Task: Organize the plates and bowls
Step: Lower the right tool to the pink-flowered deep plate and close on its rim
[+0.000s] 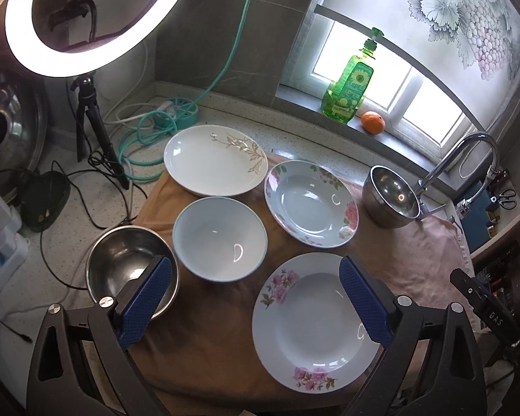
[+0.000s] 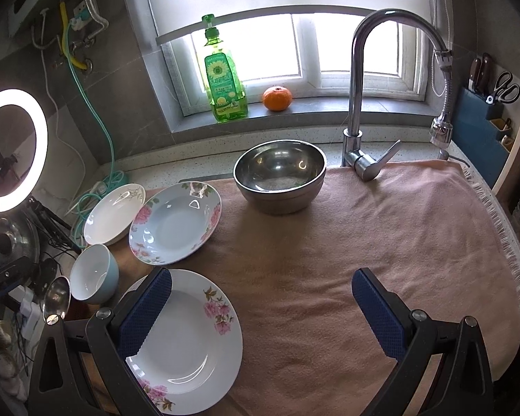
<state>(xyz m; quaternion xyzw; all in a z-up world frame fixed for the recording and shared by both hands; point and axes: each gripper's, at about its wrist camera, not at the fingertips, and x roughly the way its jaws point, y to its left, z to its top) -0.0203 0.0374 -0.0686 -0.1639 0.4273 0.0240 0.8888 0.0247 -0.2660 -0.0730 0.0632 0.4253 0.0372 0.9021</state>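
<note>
On a pink-brown towel [image 1: 225,346] lie a white plate with a gold leaf pattern [image 1: 215,159], a far pink-flowered deep plate [image 1: 312,202] and a near pink-flowered plate [image 1: 315,322]. A light blue bowl [image 1: 222,237] sits between them. One steel bowl [image 1: 128,270] stands at the left, another steel bowl [image 1: 391,196] by the tap. My left gripper [image 1: 256,267] hovers open above the gap between the blue bowl and the near plate. My right gripper [image 2: 262,279] is open over bare towel [image 2: 364,228], its left finger above the near flowered plate [image 2: 190,343]. Neither holds anything.
A lit ring light [image 1: 97,17] on a tripod stands at the back left among cables and a green hose [image 1: 138,138]. A green soap bottle [image 2: 223,79] and an orange [image 2: 277,98] sit on the windowsill. The faucet [image 2: 357,86] rises behind the towel, a knife holder [image 2: 482,131] at right.
</note>
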